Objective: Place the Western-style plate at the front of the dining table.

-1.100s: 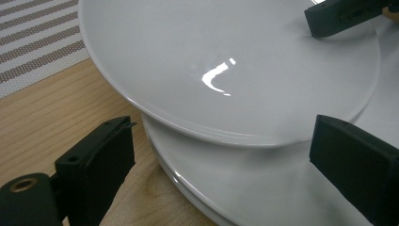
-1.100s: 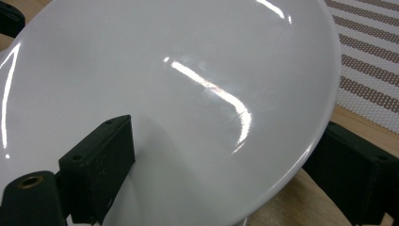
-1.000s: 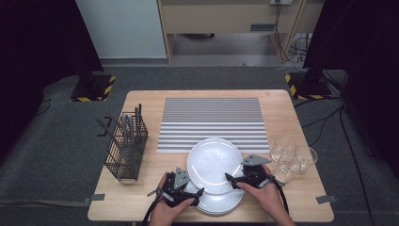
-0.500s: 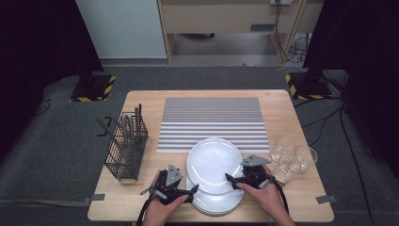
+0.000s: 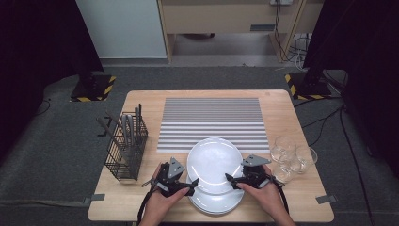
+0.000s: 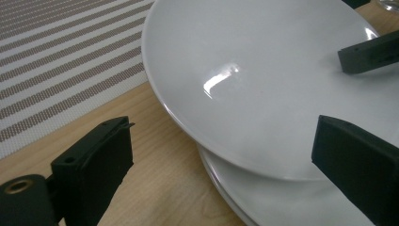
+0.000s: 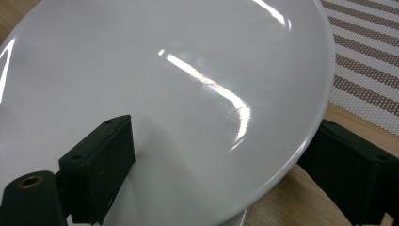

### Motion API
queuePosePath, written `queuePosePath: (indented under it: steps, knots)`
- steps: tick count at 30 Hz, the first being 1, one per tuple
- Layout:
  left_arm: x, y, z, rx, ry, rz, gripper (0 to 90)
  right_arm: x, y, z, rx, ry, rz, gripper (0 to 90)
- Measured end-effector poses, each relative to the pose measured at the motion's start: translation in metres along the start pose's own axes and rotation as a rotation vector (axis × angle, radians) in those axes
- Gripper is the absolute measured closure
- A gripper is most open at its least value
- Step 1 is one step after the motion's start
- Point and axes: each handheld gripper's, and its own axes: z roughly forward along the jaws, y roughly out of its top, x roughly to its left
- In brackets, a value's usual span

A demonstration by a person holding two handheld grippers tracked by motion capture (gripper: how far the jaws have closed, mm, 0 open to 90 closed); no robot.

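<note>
A stack of white plates (image 5: 216, 203) sits at the near middle of the wooden table (image 5: 122, 200). The top plate (image 5: 214, 162) is tilted, raised off the lower plate (image 6: 282, 207). My right gripper (image 5: 229, 179) is at its right rim, jaws wide apart, one above the plate (image 7: 188, 94) and one beneath the rim. My left gripper (image 5: 192, 184) is open at the plate's left edge, and the rim (image 6: 179, 117) lies between its jaws without touching them. A finger (image 6: 369, 52) of the right gripper shows across the plate.
A striped mat (image 5: 211, 122) lies just behind the plates. A black wire cutlery basket (image 5: 124, 146) with utensils stands at the left. Three clear glasses (image 5: 291, 157) stand close to the right hand. The table's front edge is right behind both hands.
My left gripper drew slightly left, then came back toward the plate's left rim. The tilted plate and the right gripper have stayed put.
</note>
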Motion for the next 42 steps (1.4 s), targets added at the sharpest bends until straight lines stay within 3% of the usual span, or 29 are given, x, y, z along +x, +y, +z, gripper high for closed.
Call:
queuePosePath:
  steps: [7,10,11,17,22,26,30,42]
  knots:
    - [0.012,0.009,0.009,-0.021,0.011,-0.032,6.3,0.000,0.000,0.000,0.000,-0.004,-0.001,11.6]
    - [0.017,0.007,0.015,-0.041,0.064,-0.034,8.1,0.000,0.000,0.000,-0.002,-0.006,-0.003,11.6]
    - [0.017,0.007,0.015,-0.041,0.064,-0.034,8.5,0.000,0.000,0.000,-0.003,-0.007,-0.003,11.6]
    - [0.021,0.003,0.021,-0.059,0.048,-0.062,8.6,0.000,0.000,0.001,-0.005,-0.007,0.000,11.5]
    - [0.020,0.002,0.027,-0.041,0.021,-0.075,8.7,0.001,0.000,0.001,-0.006,-0.011,0.000,11.6]
    - [0.017,0.003,0.030,-0.037,0.009,-0.069,9.1,0.003,0.000,0.000,-0.010,-0.029,-0.023,11.5]
    - [0.017,0.002,0.032,-0.035,0.034,-0.078,8.5,0.003,-0.001,0.000,-0.011,-0.028,-0.019,11.5]
    - [0.010,-0.001,0.041,-0.002,-0.013,-0.056,9.0,0.003,-0.002,-0.001,-0.018,-0.026,-0.008,11.5]
